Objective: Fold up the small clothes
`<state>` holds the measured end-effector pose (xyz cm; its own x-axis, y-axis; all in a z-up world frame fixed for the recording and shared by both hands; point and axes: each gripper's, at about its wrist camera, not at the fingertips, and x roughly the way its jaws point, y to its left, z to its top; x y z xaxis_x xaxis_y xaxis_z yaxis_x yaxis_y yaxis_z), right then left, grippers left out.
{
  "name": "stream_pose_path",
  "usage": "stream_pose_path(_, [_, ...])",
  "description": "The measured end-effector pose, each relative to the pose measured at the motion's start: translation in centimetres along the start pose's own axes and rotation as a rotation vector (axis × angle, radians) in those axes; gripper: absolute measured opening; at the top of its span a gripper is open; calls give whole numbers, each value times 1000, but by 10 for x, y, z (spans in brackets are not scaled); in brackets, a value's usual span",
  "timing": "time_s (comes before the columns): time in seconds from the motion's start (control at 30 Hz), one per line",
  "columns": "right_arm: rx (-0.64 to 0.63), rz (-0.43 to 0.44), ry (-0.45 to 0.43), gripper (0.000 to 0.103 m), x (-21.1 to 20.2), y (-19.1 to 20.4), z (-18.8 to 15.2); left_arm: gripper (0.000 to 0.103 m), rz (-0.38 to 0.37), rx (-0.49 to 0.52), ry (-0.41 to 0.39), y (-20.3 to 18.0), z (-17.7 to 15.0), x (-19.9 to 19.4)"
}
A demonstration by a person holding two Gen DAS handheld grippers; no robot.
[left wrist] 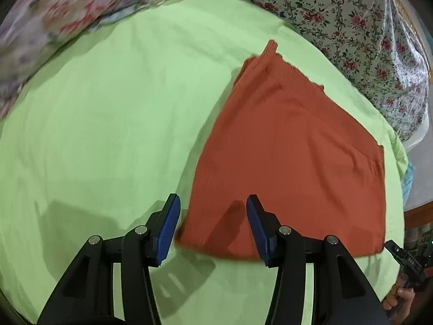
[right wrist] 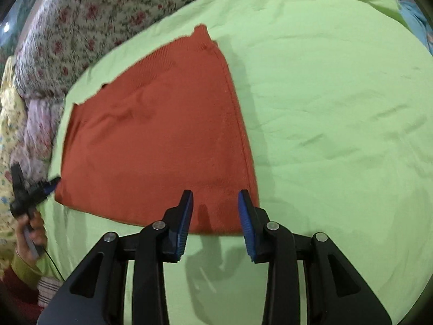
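A rust-orange knit garment (left wrist: 292, 146) lies flat, folded into a rough rectangle, on a light green sheet (left wrist: 108, 113). It also shows in the right wrist view (right wrist: 157, 140). My left gripper (left wrist: 212, 211) is open and empty, just above the garment's near left corner. My right gripper (right wrist: 215, 205) is open and empty, over the garment's near right corner. The right gripper shows at the right edge of the left wrist view (left wrist: 406, 260). The left gripper shows at the left edge of the right wrist view (right wrist: 32, 189).
Floral bedding (left wrist: 365, 35) is piled along the far side of the green sheet (right wrist: 338, 108). A blurred floral pillow (left wrist: 54, 19) lies at the far left. A blue cloth edge (right wrist: 414, 19) shows at the sheet's far right.
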<state>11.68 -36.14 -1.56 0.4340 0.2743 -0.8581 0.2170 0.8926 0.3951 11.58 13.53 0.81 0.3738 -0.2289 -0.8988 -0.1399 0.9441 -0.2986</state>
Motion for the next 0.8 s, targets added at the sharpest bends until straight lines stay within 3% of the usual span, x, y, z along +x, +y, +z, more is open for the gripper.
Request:
stream_pose_path(0.43, [-47,149,-15,45,-9,70,-25,55,-117,-68,61,10,-71,-17])
stream_pose_path(0.6, [-59,202,-23,48,-10,91,-28,57,-146,-80,63,0,-74,-13])
stream_pose_path(0.8, [-80,228,2,51,-10,96,-40,60,-224,-262,59,8,-53,8])
